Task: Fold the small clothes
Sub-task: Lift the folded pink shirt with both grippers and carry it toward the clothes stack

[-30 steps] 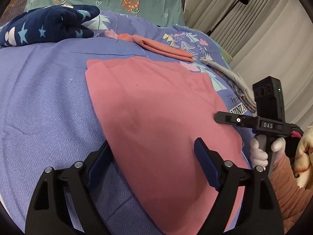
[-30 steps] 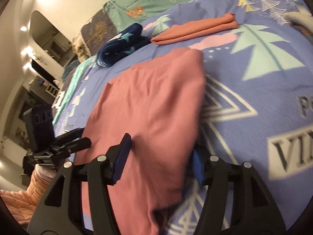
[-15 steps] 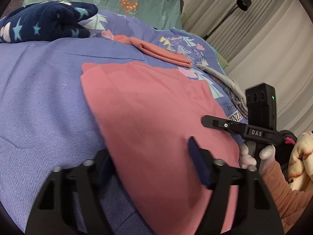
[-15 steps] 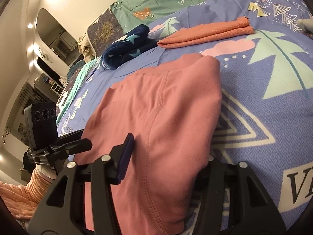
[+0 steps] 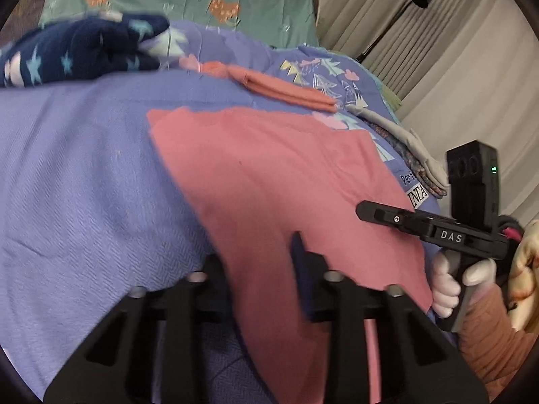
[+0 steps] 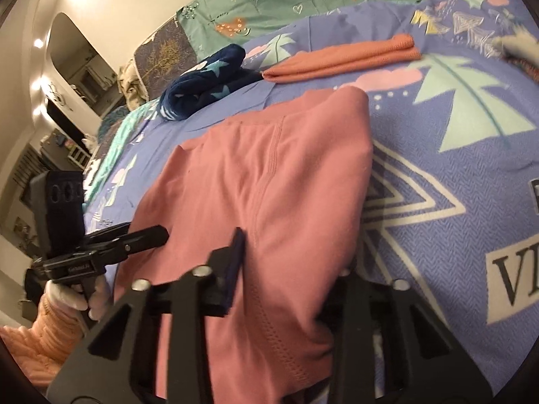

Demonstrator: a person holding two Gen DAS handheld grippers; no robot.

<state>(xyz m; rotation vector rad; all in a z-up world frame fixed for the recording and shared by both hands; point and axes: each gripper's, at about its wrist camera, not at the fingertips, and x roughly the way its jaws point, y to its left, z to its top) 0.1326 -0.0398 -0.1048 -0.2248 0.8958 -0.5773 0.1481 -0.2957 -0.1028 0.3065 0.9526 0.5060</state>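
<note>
The left tool (image 5: 259, 269) sits low over the near edge of the pink garment (image 5: 286, 181), its jaws closing with the left edge of the cloth between them; the blue pad of one finger (image 5: 299, 269) lies on top of the fabric while the other finger is down at the cloth's edge on the bedspread side, and I cannot tell whether the pads are already pressing. The right tool (image 6: 289, 269) is at the garment's other near corner, its jaws also closing, with a bunched thickness of the pink cloth between them; one pad rests on the upper face and the other finger is hidden behind the fold. The garment lies spread flat on the purple patterned bedspread (image 5: 84, 185), its stitched seam running up its middle in the right wrist view. Beyond it lies a folded orange cloth (image 6: 347, 57), and further left a rolled navy garment with stars (image 6: 205, 80), both well apart from the pink one. A green quilt (image 5: 188, 0) covers the head of the bed. A gloved hand (image 5: 444, 279) grips the right tool's handle, with a peach fleece sleeve (image 5: 488, 346) behind it.
</note>
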